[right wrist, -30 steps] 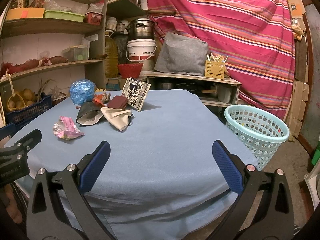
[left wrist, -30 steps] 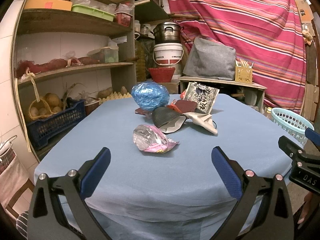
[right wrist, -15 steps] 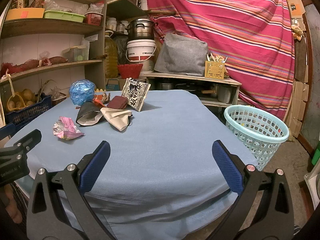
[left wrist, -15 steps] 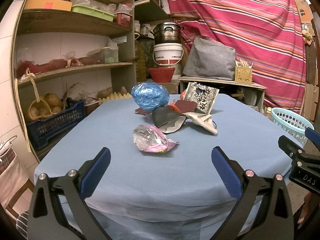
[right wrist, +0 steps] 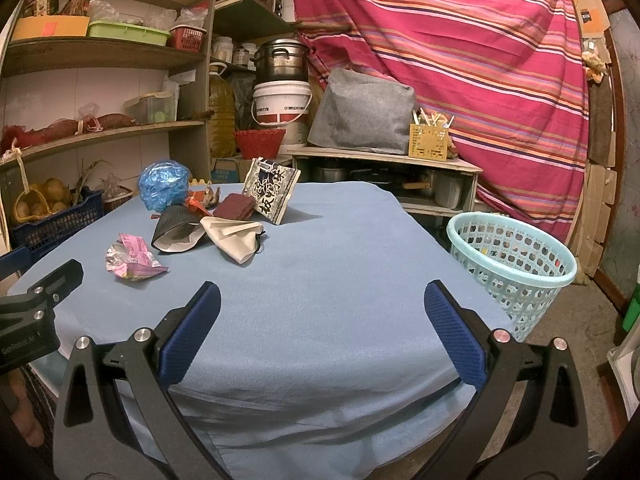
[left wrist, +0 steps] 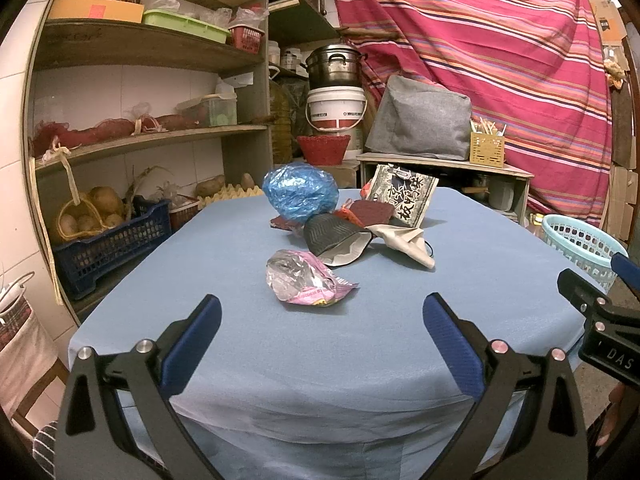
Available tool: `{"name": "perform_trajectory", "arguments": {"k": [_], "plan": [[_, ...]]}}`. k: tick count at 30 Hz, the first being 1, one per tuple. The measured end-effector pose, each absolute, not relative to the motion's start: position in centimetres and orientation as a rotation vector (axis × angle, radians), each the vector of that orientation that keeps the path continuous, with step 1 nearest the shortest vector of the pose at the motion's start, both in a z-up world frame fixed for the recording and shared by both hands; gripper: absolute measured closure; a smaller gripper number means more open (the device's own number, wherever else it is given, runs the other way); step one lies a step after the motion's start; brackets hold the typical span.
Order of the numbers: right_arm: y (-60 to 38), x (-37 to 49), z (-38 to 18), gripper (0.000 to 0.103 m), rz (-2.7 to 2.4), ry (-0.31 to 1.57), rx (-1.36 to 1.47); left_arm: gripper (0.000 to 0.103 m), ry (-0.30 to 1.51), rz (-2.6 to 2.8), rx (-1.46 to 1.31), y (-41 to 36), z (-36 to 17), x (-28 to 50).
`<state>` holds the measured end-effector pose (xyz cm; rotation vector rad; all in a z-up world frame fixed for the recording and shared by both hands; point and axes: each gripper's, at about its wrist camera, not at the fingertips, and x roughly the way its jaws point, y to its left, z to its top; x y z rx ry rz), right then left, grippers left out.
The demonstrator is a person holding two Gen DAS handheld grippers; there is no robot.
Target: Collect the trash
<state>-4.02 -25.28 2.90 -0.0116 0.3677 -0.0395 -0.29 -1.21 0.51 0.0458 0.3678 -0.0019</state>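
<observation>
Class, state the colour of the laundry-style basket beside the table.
Light turquoise basket; clearest in the right wrist view.

left wrist: low at table edge, facing shelves; right wrist: beside, angled rightward | shared: tabletop

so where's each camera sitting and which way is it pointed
Left wrist: on the left gripper at the table's near edge, facing the pink crumpled wrapper and the trash pile; own open fingers show, and the right gripper at the right edge.
Right wrist: on the right gripper, further right, facing across the blue tablecloth with the mint laundry basket on the floor to the right; the left gripper shows at the left edge.
Shared: wrapper, blue plastic ball, basket, striped curtain.
</observation>
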Motion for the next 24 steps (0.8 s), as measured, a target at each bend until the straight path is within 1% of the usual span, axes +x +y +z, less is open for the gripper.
{"name": "perform_trajectory", "arguments": {"k": [24], "plan": [[-25.32, -4.1, 2.99, 0.004, -0.041, 0.365, -0.004, 0.005, 0.371, -0.003, 0.047, -1.26, 0.53, -0.25]]}}
